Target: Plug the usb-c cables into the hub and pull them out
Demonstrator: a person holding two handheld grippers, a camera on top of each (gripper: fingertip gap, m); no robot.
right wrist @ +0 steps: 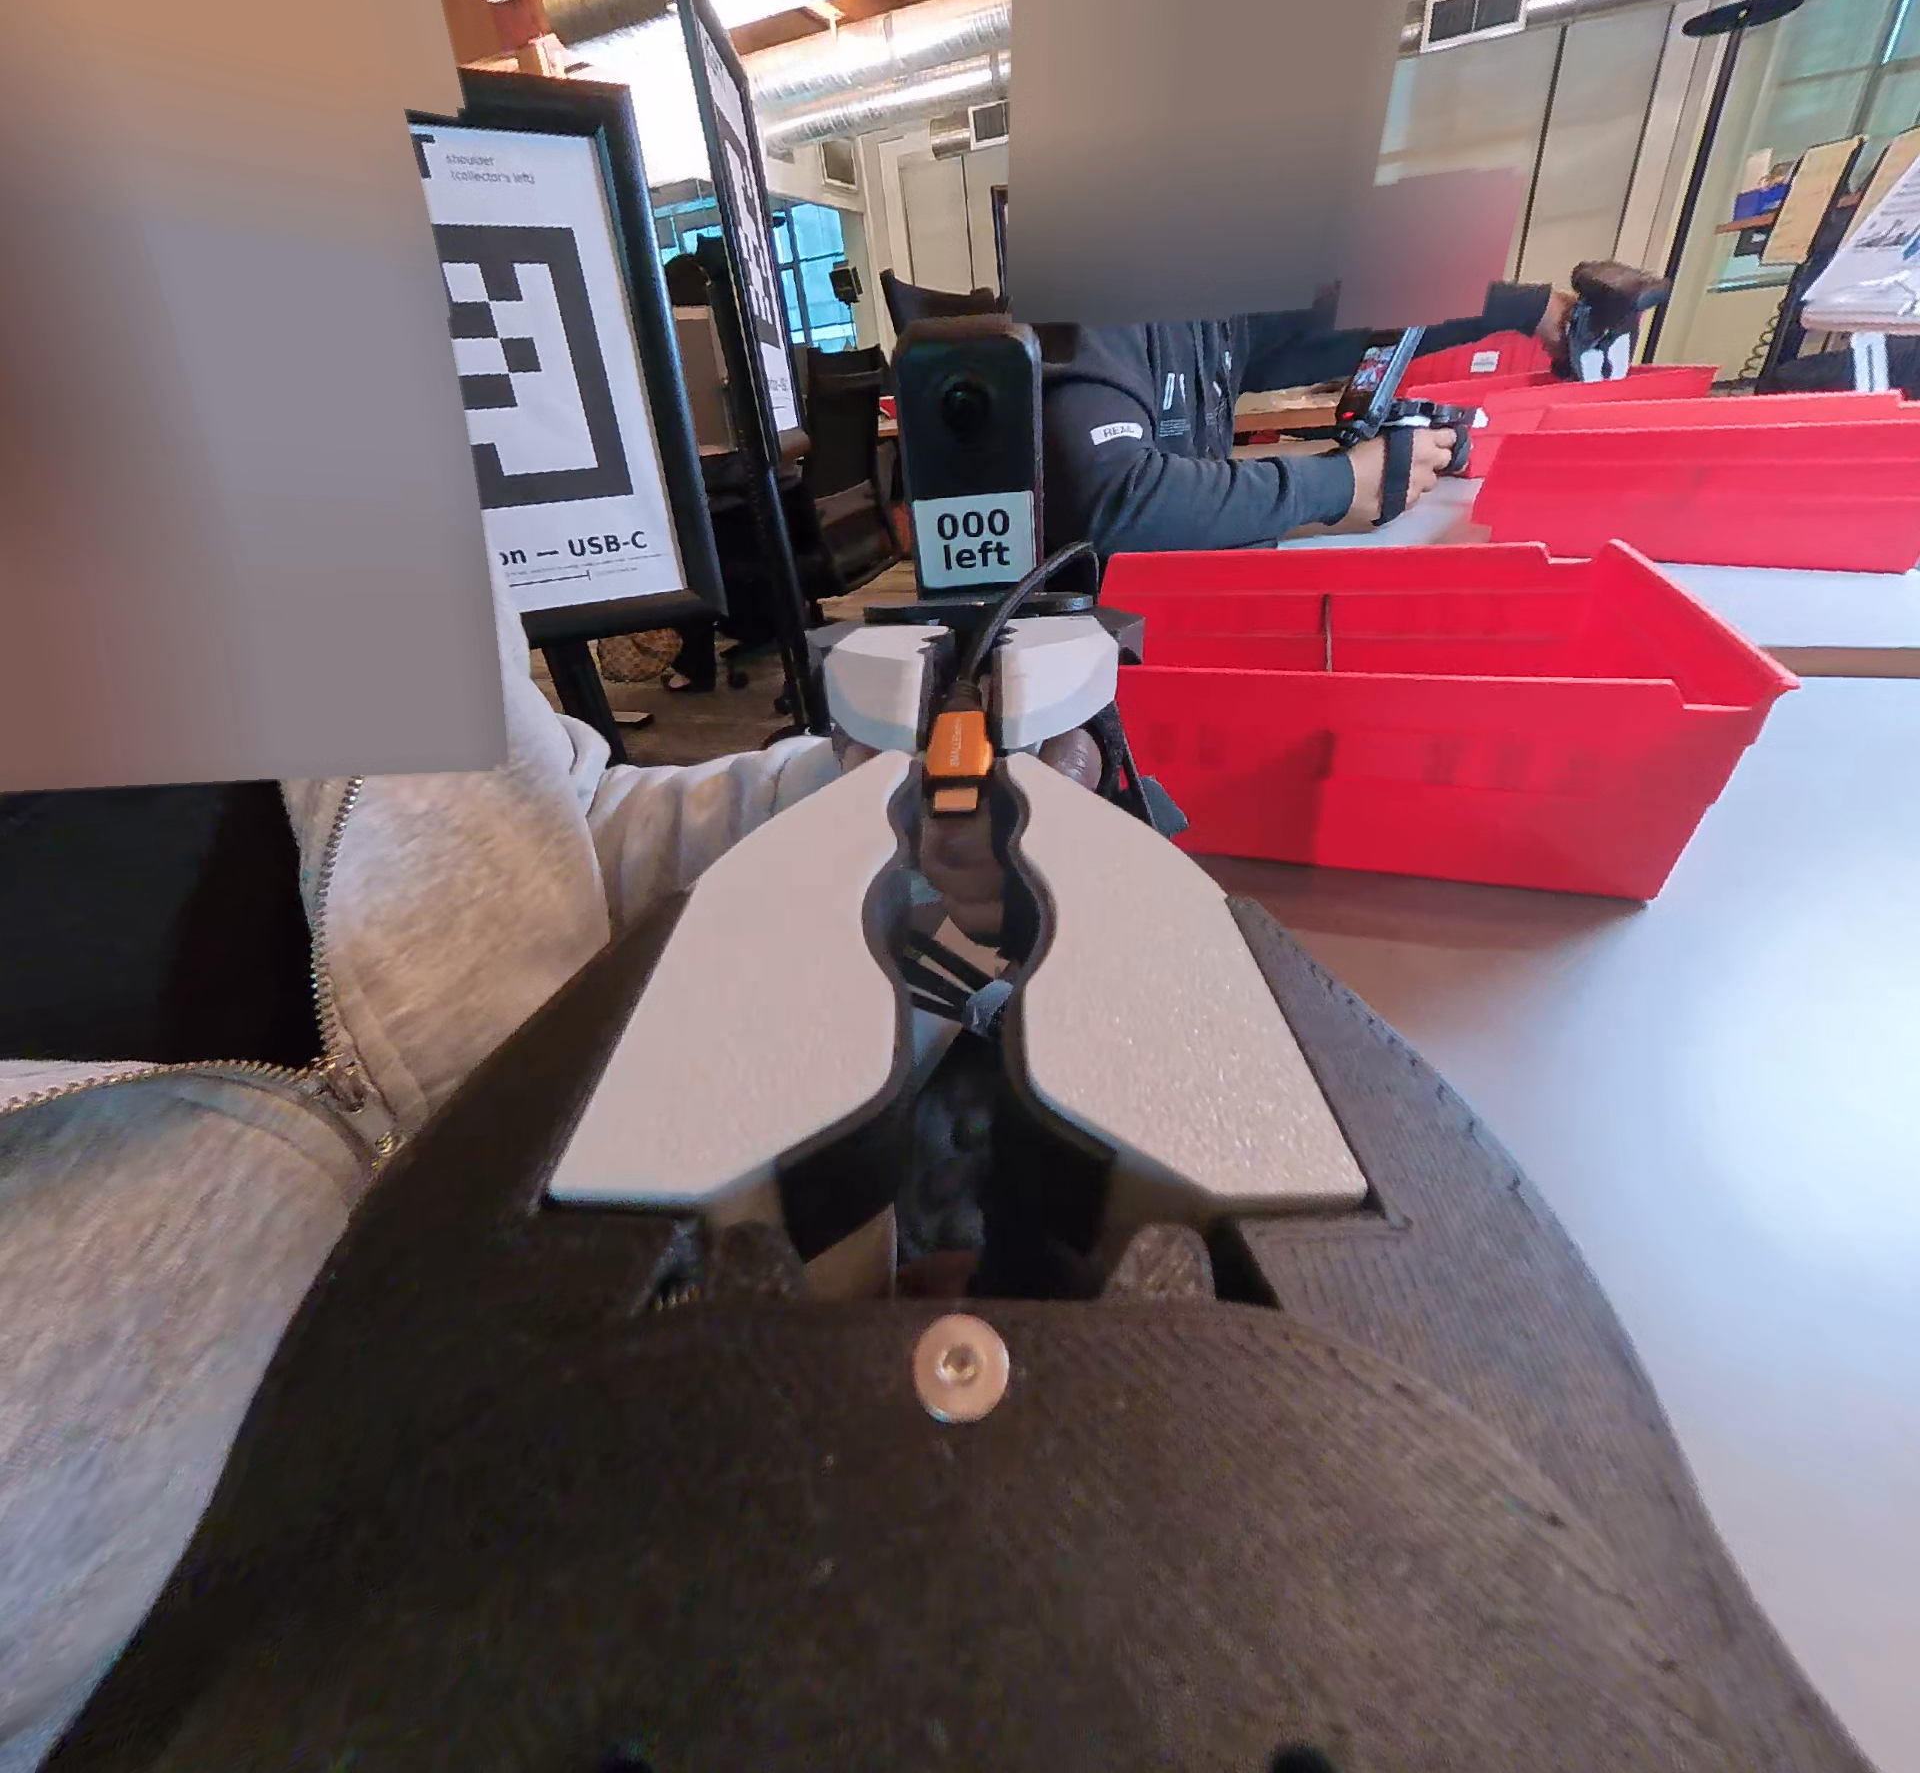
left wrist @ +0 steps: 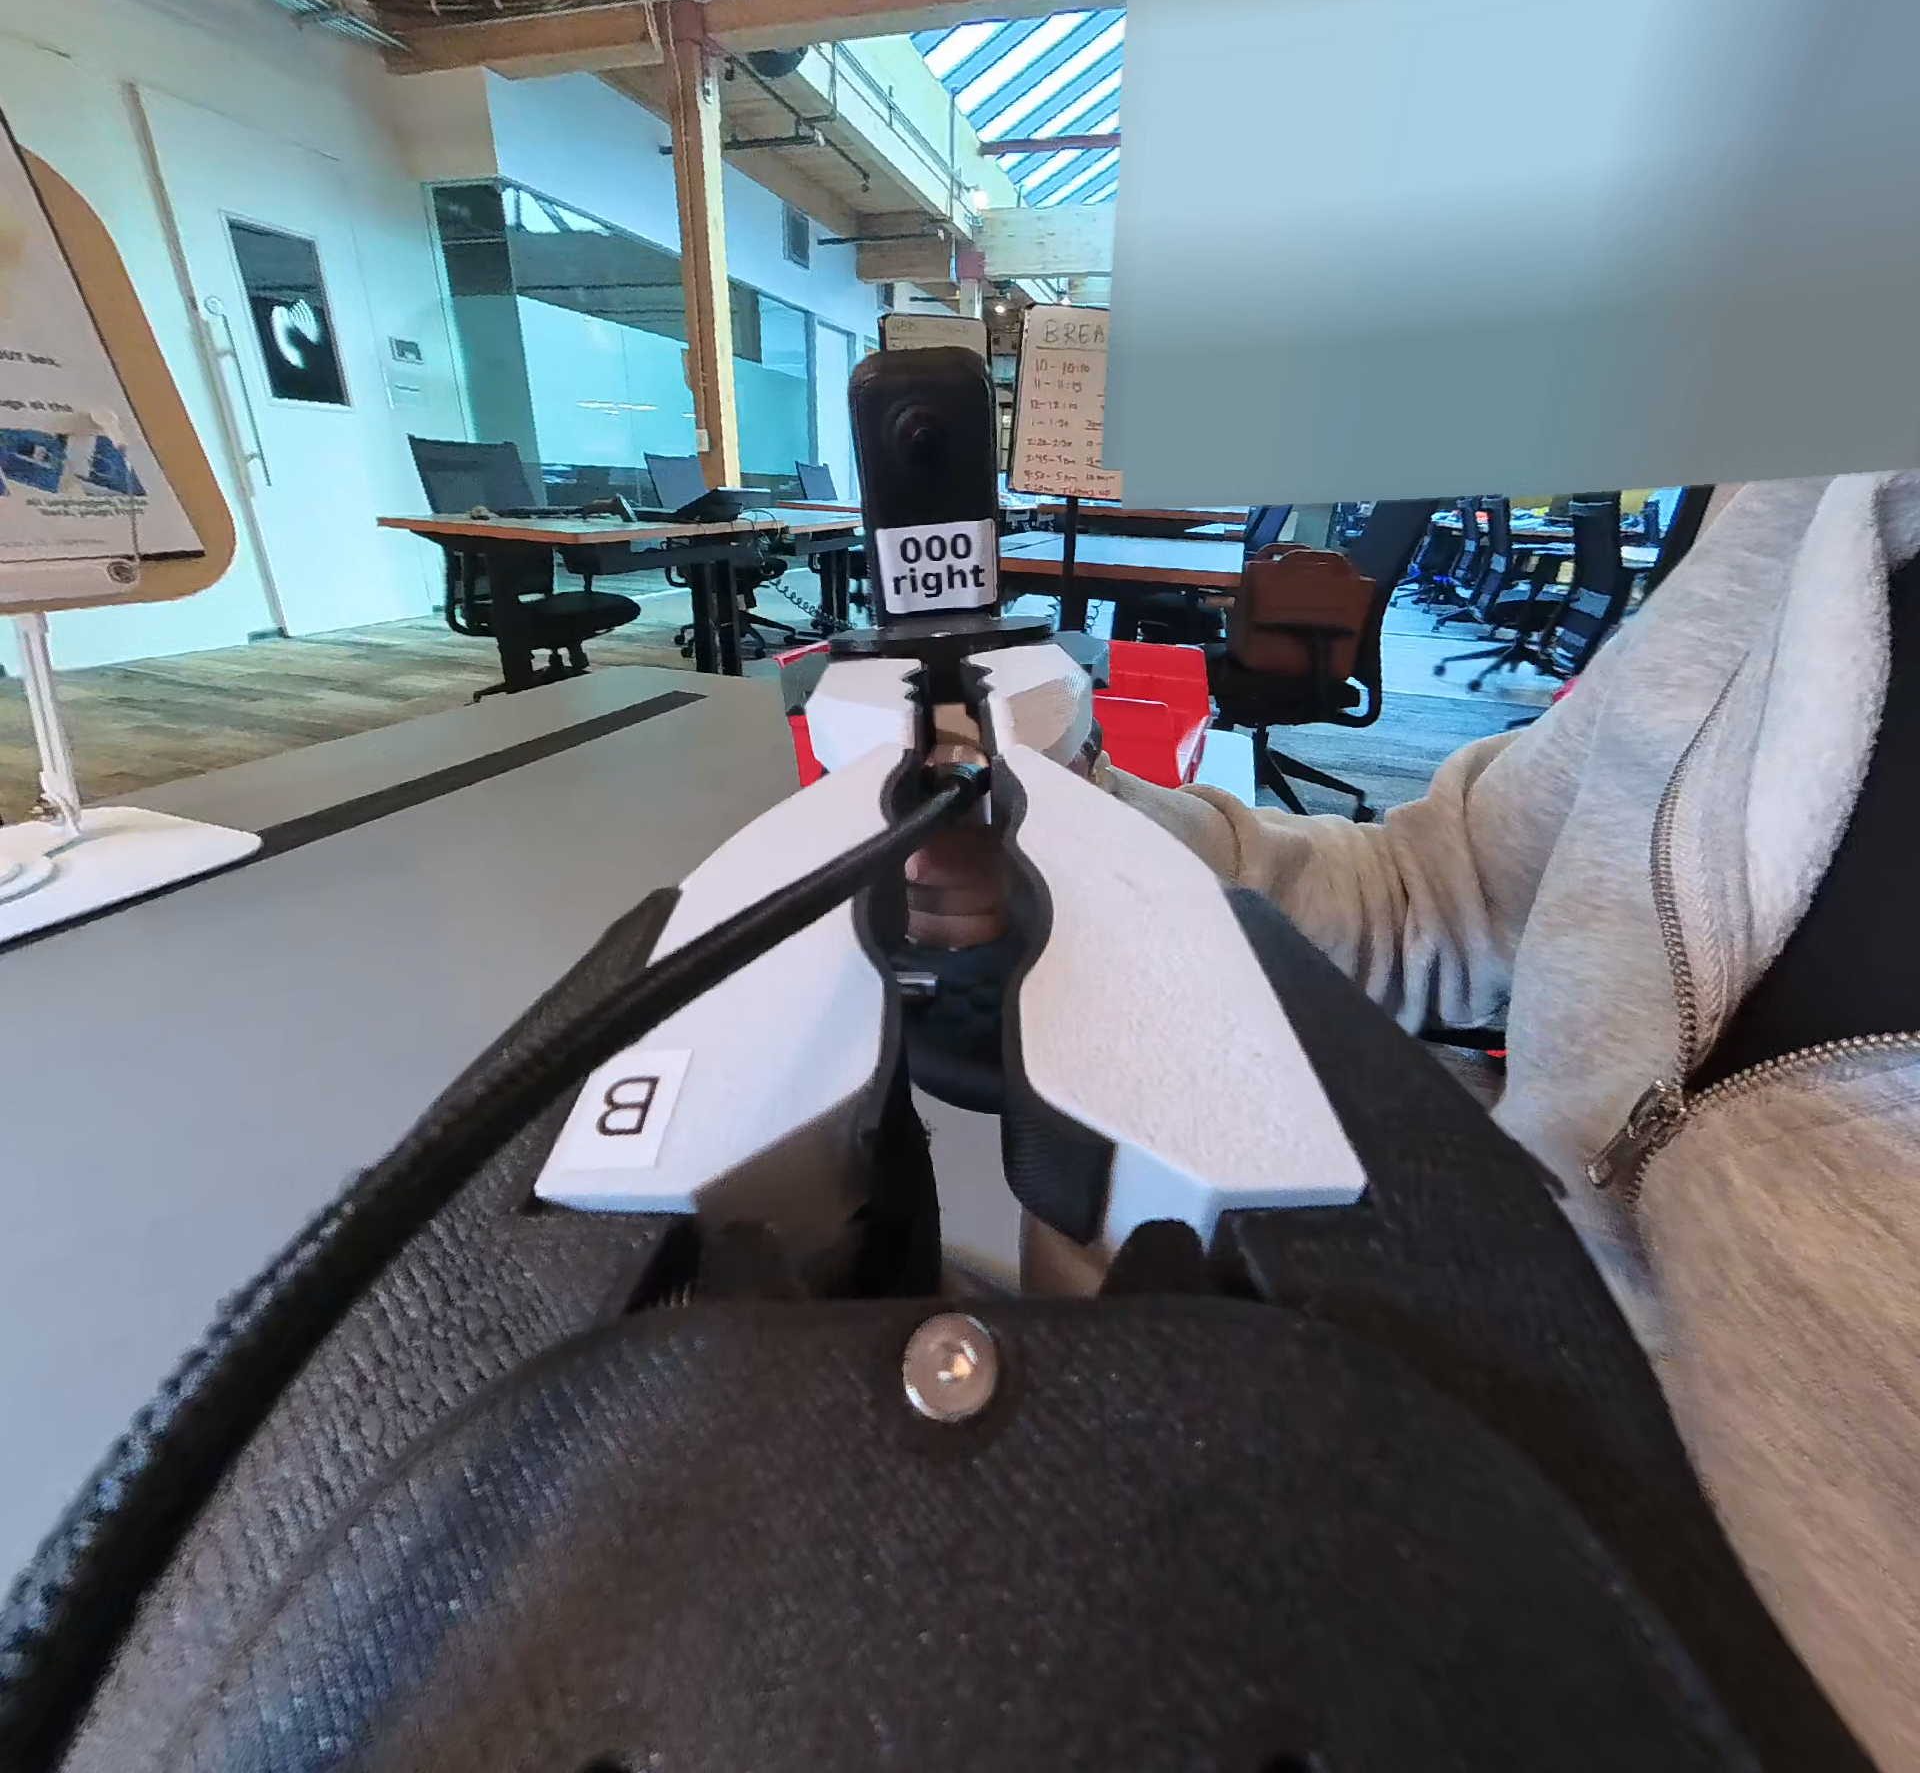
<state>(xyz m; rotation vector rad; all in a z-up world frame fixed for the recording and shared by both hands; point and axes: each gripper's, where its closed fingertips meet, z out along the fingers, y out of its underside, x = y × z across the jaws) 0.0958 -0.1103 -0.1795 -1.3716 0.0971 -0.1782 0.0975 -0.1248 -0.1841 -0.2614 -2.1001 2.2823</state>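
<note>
In the left wrist view, we see the left gripper (left wrist: 951,767) closed at its tips on the end of a black cable (left wrist: 727,934). The cable runs in from the lower left across the left finger. From the right wrist view, we find the cable's orange plug (right wrist: 956,747) pinched between those same tips, with its front end pointing at us.

The right gripper (right wrist: 956,788) has its fingers drawn close with a narrow wavy gap between them. The plug's front end sits just between its tips. We cannot tell whether they press on it. The two grippers meet tip to tip above a grey table (left wrist: 312,996).

A grey sleeve (left wrist: 1351,850) reaches in behind the right gripper, which carries a black camera (left wrist: 925,466) on top.

Just beyond the grippers, a red bin (right wrist: 1455,736) stands on the table, with more red bins behind it. To the left of the bin stands a framed board (right wrist: 540,352) with a black-and-white marker. Farther back, a person in a dark hoodie (right wrist: 1174,466) sits at the table. Across the room, we see desks (left wrist: 582,528) and office chairs.
</note>
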